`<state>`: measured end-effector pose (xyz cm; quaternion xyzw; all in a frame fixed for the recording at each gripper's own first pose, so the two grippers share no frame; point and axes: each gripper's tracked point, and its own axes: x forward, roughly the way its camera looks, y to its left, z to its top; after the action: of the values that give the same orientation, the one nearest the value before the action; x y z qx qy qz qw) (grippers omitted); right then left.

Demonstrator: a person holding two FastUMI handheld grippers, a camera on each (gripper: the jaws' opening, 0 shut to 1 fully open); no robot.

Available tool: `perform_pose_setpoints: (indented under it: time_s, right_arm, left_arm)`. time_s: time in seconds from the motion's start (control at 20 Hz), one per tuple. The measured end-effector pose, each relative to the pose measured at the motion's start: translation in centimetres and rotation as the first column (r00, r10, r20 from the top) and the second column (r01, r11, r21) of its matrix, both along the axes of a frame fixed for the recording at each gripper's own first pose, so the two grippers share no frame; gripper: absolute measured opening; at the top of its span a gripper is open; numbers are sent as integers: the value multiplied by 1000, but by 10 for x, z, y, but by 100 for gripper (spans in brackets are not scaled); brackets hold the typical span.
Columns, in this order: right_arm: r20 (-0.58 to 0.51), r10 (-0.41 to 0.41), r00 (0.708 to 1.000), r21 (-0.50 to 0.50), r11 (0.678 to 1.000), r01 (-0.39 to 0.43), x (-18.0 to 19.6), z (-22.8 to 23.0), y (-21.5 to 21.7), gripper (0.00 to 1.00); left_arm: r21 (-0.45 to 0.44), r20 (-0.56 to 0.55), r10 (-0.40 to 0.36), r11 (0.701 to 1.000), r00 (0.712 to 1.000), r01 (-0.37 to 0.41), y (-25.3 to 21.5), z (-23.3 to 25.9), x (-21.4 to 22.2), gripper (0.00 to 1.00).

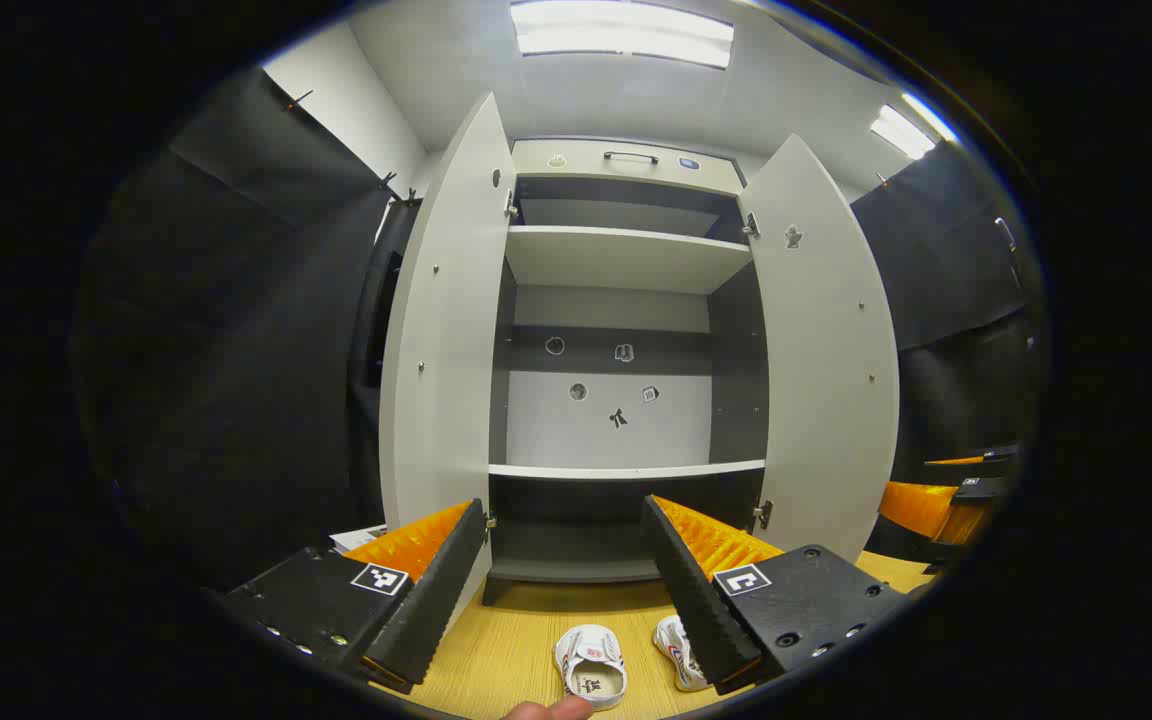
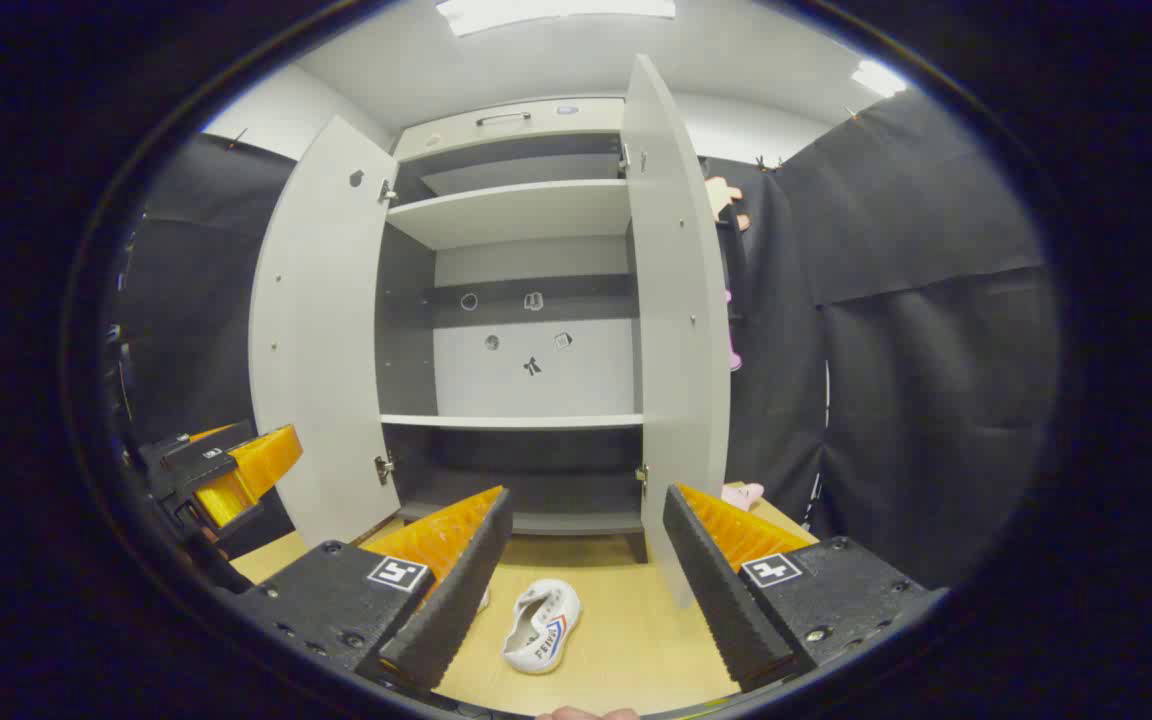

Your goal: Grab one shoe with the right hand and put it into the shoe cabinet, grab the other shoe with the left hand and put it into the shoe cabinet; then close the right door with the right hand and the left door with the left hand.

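Two white shoes lie on the wooden surface in front of the open shoe cabinet (image 1: 626, 258). In the left gripper view one shoe (image 1: 591, 675) sits below and between the fingers, and the other shoe (image 1: 676, 650) is half hidden behind the right finger. My left gripper (image 1: 564, 510) is open and holds nothing. The right gripper view shows one shoe (image 2: 539, 625) on its side between the fingers, with a sliver of the second shoe (image 2: 483, 600) beside the left finger. My right gripper (image 2: 588, 495) is also open with nothing in it, above the shoes. The cabinet shelves (image 2: 511, 421) are bare.
Both cabinet doors stand wide open: the left door (image 1: 446, 350) and the right door (image 1: 826, 380). Off to the right the other gripper (image 1: 946, 500) is seen, and in the right gripper view the left one (image 2: 226, 470) is at the left. Black cloth walls flank the cabinet.
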<state>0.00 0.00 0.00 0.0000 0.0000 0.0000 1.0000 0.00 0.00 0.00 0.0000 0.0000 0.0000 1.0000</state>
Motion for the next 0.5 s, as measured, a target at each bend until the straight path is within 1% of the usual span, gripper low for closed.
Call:
perform_pose_setpoints:
  time_s: [0.5]
  right_arm:
    - [3,-18,1000,-10,1000,18,-7,2,-1,93]
  left_arm:
    - [18,11,-15,1000,1000,15,-2,3,-1,95]
